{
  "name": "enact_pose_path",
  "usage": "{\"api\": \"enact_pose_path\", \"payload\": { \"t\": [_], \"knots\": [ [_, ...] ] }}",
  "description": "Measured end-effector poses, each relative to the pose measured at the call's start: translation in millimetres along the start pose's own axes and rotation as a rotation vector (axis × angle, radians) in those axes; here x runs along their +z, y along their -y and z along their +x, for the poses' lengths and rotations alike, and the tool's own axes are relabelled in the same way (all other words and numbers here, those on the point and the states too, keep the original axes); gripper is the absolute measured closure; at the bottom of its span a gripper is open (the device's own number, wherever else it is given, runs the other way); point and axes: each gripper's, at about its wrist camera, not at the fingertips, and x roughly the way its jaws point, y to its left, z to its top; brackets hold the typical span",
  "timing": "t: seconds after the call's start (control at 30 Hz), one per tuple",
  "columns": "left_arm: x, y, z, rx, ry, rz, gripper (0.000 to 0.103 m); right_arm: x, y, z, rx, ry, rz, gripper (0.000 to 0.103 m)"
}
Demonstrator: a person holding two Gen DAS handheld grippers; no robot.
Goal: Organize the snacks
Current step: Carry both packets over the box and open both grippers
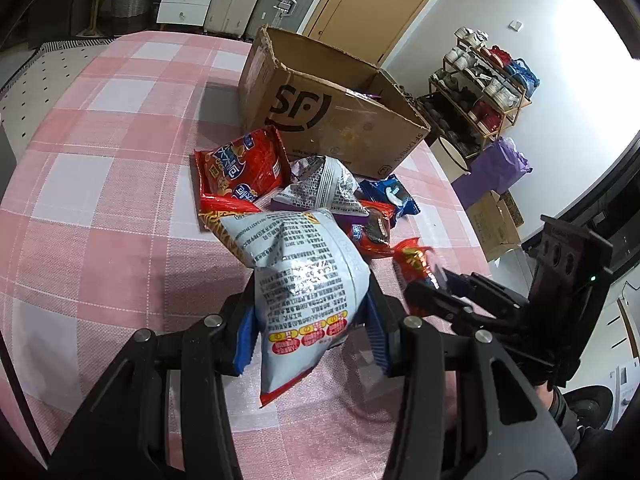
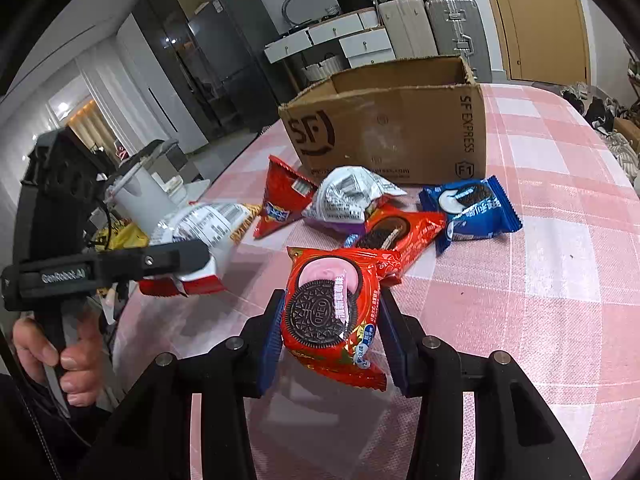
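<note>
Our left gripper (image 1: 312,332) pinches a pale printed snack bag (image 1: 304,280) between its blue pads, lifted off the pink checked tablecloth (image 1: 100,160); our right gripper (image 2: 332,340) is clamped on a red Oreo packet (image 2: 332,312). Only the right view shows a hand (image 2: 60,360) on the left gripper's handle and the blue Oreo pack (image 2: 472,208) face-on. Loose packets lie just before the open cardboard box (image 2: 384,132); the left view alone glimpses something purple inside it.

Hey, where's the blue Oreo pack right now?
In the right wrist view the blue Oreo pack lies on the checked tablecloth, right of the pile, just before the cardboard box and beside a red Oreo pack.
</note>
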Motion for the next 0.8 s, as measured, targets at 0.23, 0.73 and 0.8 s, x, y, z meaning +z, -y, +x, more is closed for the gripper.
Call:
{"api": "enact_pose_path", "payload": {
  "t": [0.23, 0.73, 0.8],
  "knots": [
    [7.1, 5.9, -5.1, 0.000, 0.018, 0.010, 0.061, 17.6, -3.0, -20.7, 0.018, 0.059, -0.012, 0.058],
    [59.4, 35.8, -24.6, -0.012, 0.097, 0.065, 0.061, 87.7, -13.2, -56.1, 0.069, 0.166, -0.067, 0.058],
    [69.9, 40.9, -26.6, -0.011, 0.110, 0.077, 0.061, 98.5, -14.9, -59.9, 0.074, 0.176, -0.076, 0.058]
  ]
}}
